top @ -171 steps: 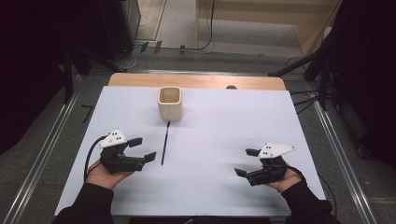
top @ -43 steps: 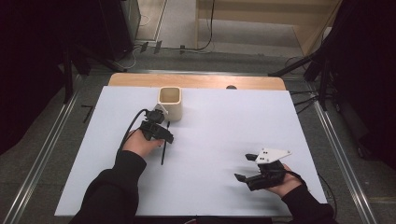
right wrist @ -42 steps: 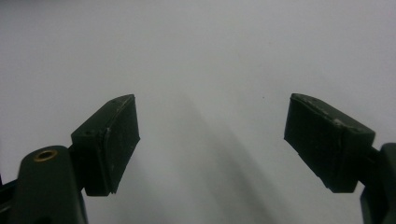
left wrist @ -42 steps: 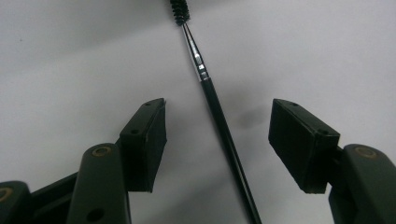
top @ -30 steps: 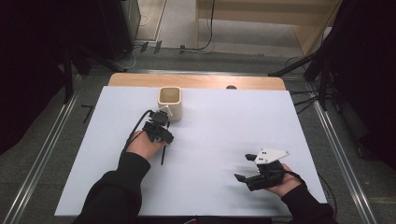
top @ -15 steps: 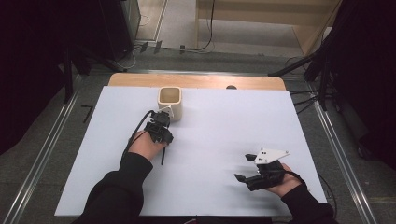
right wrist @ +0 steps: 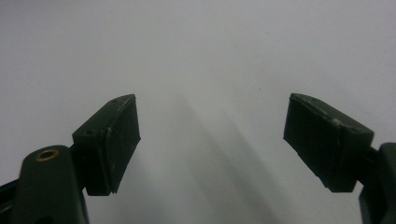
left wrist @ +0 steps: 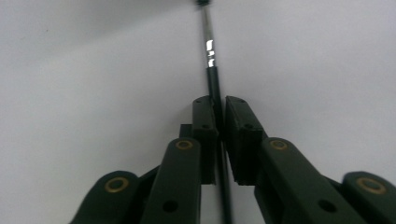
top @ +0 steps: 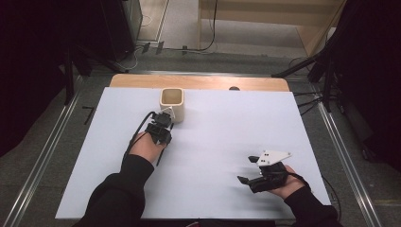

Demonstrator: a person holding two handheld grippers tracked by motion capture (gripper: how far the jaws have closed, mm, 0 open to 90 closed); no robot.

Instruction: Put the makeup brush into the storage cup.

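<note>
A thin black stick point(left wrist: 211, 60) lies on the white table point(top: 227, 132), just in front of a beige square cup point(top: 171, 101). My left gripper point(left wrist: 220, 100) points down at the table and its jaws have just been closing; they now pinch the stick between the pads. From above, the left gripper point(top: 161, 128) sits close to the cup, and the stick's near end point(top: 159, 158) pokes out beside the hand. My right gripper point(right wrist: 210, 121) is open with nothing between its jaws and rests at the front right point(top: 247, 169).
The wooden back edge of the table point(top: 203, 81) runs behind the cup. Dark floor, cables and stands surround the table. Bare white surface lies between the two hands.
The left hand has left the front left of the table and reached forward to the stick beside the cup. Over the last second it has kept still. The right hand has not moved.
</note>
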